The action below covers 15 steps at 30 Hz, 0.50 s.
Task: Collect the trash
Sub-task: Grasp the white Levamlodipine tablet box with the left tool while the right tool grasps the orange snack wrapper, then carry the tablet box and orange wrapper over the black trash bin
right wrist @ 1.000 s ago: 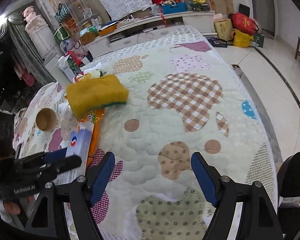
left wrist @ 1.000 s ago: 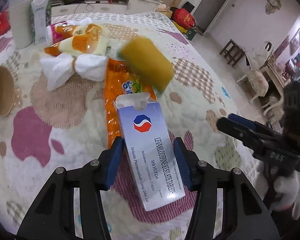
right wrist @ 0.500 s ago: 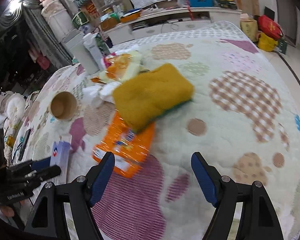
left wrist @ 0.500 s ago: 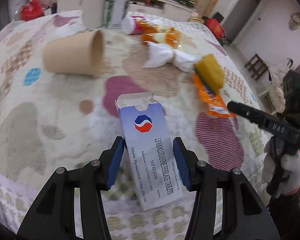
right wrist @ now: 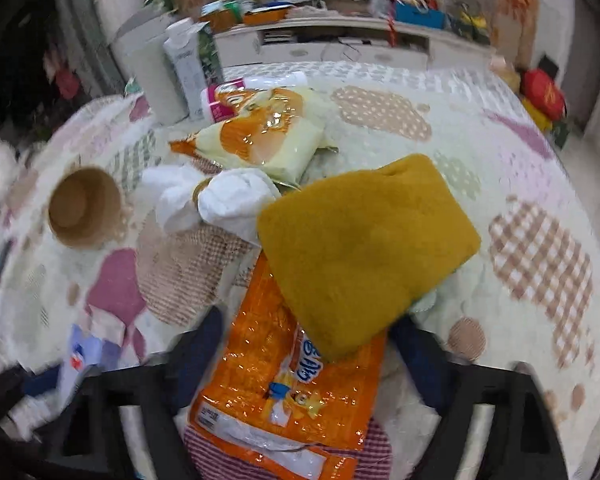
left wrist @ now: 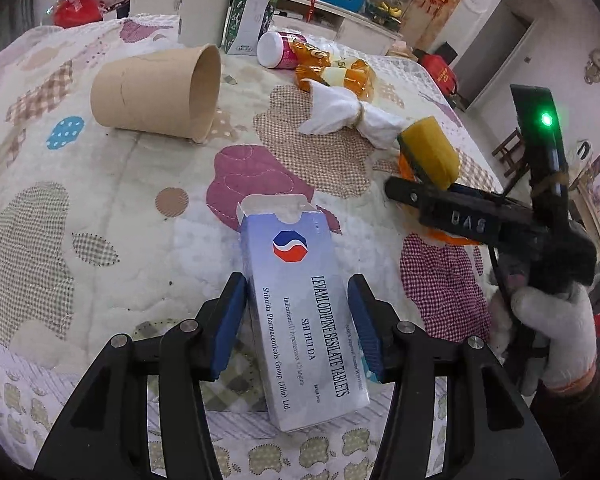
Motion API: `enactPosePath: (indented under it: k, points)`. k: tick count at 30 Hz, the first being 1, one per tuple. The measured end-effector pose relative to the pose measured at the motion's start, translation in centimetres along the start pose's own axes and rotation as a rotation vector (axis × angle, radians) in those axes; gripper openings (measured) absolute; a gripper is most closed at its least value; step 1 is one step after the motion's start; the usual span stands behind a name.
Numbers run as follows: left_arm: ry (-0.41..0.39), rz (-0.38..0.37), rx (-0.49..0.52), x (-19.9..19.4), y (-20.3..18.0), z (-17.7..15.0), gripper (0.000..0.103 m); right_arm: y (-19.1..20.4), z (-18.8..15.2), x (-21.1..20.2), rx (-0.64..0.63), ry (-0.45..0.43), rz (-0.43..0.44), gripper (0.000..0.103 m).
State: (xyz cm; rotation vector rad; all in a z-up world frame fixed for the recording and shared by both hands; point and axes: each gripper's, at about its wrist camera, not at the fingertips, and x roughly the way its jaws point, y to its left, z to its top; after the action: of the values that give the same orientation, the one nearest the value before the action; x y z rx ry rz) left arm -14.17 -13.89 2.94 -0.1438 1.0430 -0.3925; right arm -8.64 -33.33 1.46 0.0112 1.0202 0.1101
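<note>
My left gripper [left wrist: 296, 286] is shut on a blue-and-white tablet box [left wrist: 296, 256], which stands tilted between the blue pads above the quilt. My right gripper [right wrist: 306, 360] hangs low over an orange snack packet [right wrist: 284, 392]. Its jaws are closing, with the packet and the near corner of a yellow sponge [right wrist: 364, 248] between them. The pads do not press on either. In the left wrist view the right gripper [left wrist: 396, 194] reaches in from the right, held by a gloved hand [left wrist: 552, 332], just below the sponge [left wrist: 428, 152].
On the quilted bed [left wrist: 100, 208] lie a tipped paper cup [left wrist: 156, 92], a knotted white cloth [left wrist: 348, 116], a yellow-orange bag [right wrist: 260, 136] and a pink bottle [left wrist: 276, 50]. A carton [left wrist: 252, 12] and a white box [left wrist: 204, 0] stand behind them. The bed's edge drops off at the right.
The left view swung left, bringing the paper cup into sight, with the box still gripped. The right gripper moved in over the orange packet and sponge, and its jaws narrowed.
</note>
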Motion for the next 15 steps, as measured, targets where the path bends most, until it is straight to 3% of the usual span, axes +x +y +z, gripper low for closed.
enactPosePath:
  k: [3,6,7,10,15]
  points:
    - [-0.007,0.003,0.008,0.1,-0.2,-0.1,0.051,-0.9,-0.9,-1.3,-0.030,0.021,0.072,0.062]
    - [-0.010,0.005,0.004,0.4,-0.3,0.2,0.051,-2.4,-2.6,-3.3,0.012,0.083,0.297,0.060]
    - [-0.011,0.007,0.004,0.4,-0.3,0.1,0.051,-2.5,-3.3,-4.0,0.004,0.091,0.330,0.060]
    - [-0.015,0.023,0.012,0.6,-0.8,0.1,0.051,-3.4,-5.8,-5.7,-0.020,0.121,0.359,0.060]
    - [-0.012,0.039,0.032,0.9,-1.8,0.0,0.051,-4.8,-8.6,-7.4,-0.028,0.103,0.252,0.060]
